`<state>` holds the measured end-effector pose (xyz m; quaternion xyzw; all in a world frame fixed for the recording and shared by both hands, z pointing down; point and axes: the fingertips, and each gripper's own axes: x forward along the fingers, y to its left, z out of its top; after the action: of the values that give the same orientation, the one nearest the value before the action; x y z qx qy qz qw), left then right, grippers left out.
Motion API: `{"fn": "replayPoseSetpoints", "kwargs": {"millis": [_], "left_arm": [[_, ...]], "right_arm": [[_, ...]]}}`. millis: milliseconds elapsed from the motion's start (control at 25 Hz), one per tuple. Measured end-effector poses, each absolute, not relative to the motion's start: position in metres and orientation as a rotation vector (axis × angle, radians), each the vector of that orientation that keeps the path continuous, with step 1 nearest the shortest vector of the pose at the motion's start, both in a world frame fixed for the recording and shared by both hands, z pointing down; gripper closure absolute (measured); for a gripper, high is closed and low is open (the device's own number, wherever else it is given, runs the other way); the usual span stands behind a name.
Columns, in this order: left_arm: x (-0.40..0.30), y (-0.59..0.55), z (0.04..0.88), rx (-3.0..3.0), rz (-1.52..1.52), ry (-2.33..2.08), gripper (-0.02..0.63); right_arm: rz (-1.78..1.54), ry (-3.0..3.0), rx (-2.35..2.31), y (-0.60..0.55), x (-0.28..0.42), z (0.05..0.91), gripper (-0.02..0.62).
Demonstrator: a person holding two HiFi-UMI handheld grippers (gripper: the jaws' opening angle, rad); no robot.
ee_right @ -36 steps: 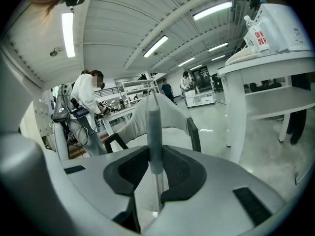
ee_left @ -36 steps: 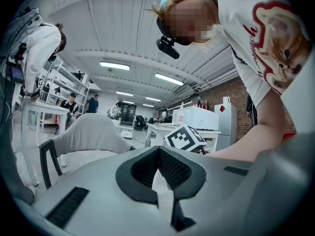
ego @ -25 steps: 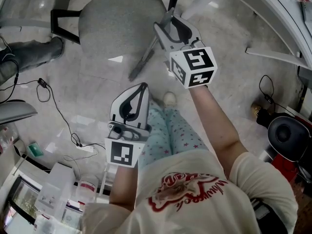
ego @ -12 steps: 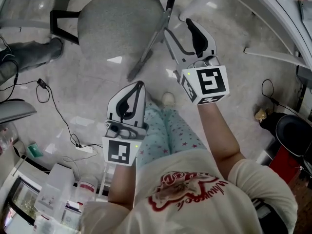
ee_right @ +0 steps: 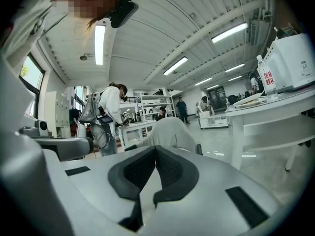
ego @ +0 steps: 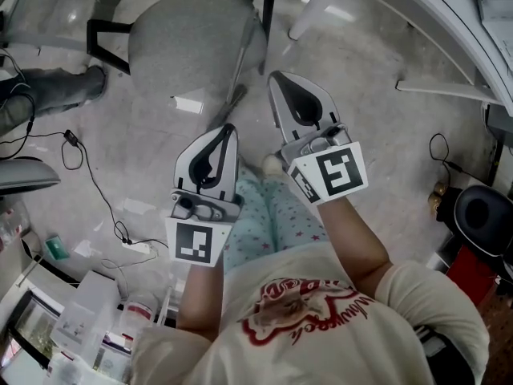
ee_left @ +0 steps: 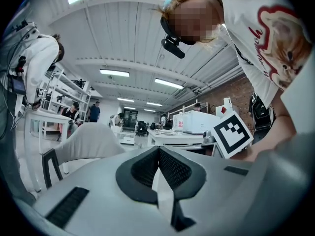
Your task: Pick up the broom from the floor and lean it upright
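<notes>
The broom (ego: 238, 70) stands tilted, its thin grey handle leaning against the round grey chair (ego: 184, 38), with the lower end on the floor. My right gripper (ego: 276, 77) hangs just right of the handle, apart from it, jaws shut and empty. My left gripper (ego: 230, 128) is lower and to the left, close to the broom's foot, also shut with nothing in it. In the left gripper view the pads of the left gripper (ee_left: 158, 151) meet. The right gripper (ee_right: 155, 149) shows the same in its own view. Neither gripper view shows the broom.
Cables (ego: 80, 155) trail over the floor at left, near a seated person's leg (ego: 48, 95). Boxes (ego: 80, 319) crowd the lower left. A white table leg (ego: 321, 2) rises behind the right gripper. A black bin (ego: 481, 215) stands at far right.
The right gripper was on the broom handle, opened and let it go, then drew back toward me and shut. The broom stays against the chair. The left gripper rose slightly.
</notes>
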<state>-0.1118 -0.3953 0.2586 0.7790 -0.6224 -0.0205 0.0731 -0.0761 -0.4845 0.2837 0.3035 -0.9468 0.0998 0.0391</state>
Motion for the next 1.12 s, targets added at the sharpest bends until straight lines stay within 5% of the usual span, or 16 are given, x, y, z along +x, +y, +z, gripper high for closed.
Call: {"fn": "replayPoseSetpoints", "kwargs": {"millis": [680, 1120], "left_arm": [[-0.051, -0.296, 0.190, 2.401, -0.138, -1.920, 0.584], [0.019, -0.087, 0.150, 2.430, -0.170, -1.847, 0.584]], "right_arm": [[0.163, -3.099, 0.807, -0.349, -0.038, 0.190, 0.571], [0.094, -3.113, 0.855, -0.144, 0.032, 0.142, 0.571]]}}
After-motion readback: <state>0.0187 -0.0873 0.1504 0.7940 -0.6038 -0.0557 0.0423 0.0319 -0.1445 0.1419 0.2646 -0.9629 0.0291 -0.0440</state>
